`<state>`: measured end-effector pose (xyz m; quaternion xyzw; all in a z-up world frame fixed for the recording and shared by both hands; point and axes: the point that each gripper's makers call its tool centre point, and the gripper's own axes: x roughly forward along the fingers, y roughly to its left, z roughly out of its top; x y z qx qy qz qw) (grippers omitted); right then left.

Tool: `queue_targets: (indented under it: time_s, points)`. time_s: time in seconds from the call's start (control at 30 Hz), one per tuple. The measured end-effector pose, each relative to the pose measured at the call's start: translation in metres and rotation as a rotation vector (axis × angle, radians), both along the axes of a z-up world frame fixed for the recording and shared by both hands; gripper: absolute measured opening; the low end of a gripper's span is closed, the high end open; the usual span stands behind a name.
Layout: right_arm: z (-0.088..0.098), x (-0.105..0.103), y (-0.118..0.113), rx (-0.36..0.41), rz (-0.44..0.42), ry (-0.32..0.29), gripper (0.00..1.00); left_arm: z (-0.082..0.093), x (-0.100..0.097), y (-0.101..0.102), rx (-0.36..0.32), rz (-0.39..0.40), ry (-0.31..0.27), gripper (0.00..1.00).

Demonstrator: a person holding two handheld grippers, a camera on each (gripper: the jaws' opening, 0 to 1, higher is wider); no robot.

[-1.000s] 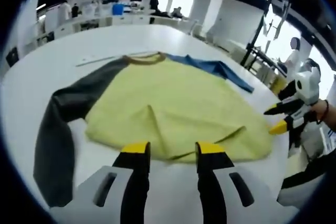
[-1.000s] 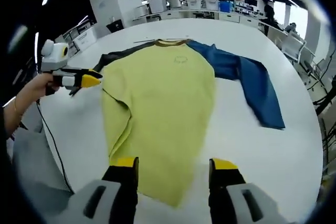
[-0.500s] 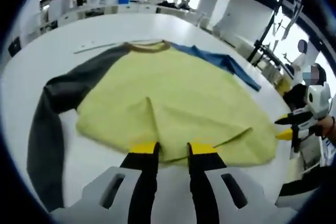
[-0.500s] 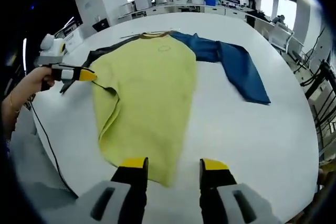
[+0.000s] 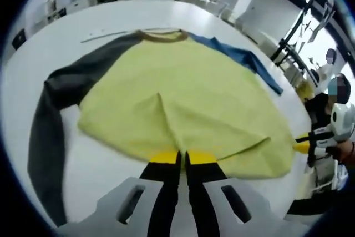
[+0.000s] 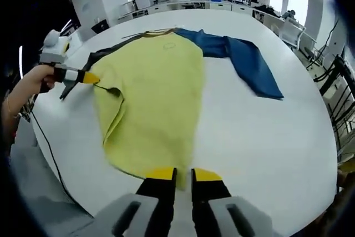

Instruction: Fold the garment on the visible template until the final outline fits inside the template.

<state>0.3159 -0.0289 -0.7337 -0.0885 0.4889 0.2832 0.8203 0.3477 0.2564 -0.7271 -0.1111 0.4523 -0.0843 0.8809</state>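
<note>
The soft yellow shirt lies flat on my smooth white table, creased at its hem. My left gripper and right gripper each pinch that hem, jaws nearly closed.

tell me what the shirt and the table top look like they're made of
The shirt looks like soft knit fabric, maybe cotton: matte, it creases and lies limp, with a yellow body, a grey sleeve and a blue sleeve. The table looks like smooth white laminate or painted board, faintly glossy; which one can't be told.
</note>
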Motion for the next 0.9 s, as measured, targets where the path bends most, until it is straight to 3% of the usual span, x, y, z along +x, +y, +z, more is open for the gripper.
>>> queue_targets:
  time_s: [0.27, 0.43, 0.67, 0.73, 0.9]
  points:
    - [0.002, 0.000, 0.002, 0.009, 0.018, 0.000, 0.00, 0.013, -0.007, -0.001, -0.052, 0.007, -0.007, 0.00]
    - [0.004, 0.000, 0.001, 0.019, 0.019, 0.001, 0.00, 0.026, -0.022, 0.001, -0.086, 0.010, 0.001, 0.00]
    - [0.008, 0.001, 0.000, 0.018, 0.046, -0.007, 0.00, 0.039, -0.065, 0.011, -0.084, -0.015, 0.019, 0.00]
    - [0.008, 0.002, -0.002, 0.005, 0.058, -0.014, 0.00, 0.040, -0.084, 0.013, -0.102, -0.011, 0.038, 0.00]
    - [0.009, 0.003, -0.002, -0.006, 0.081, -0.022, 0.00, 0.038, -0.108, 0.019, -0.138, 0.016, 0.053, 0.00]
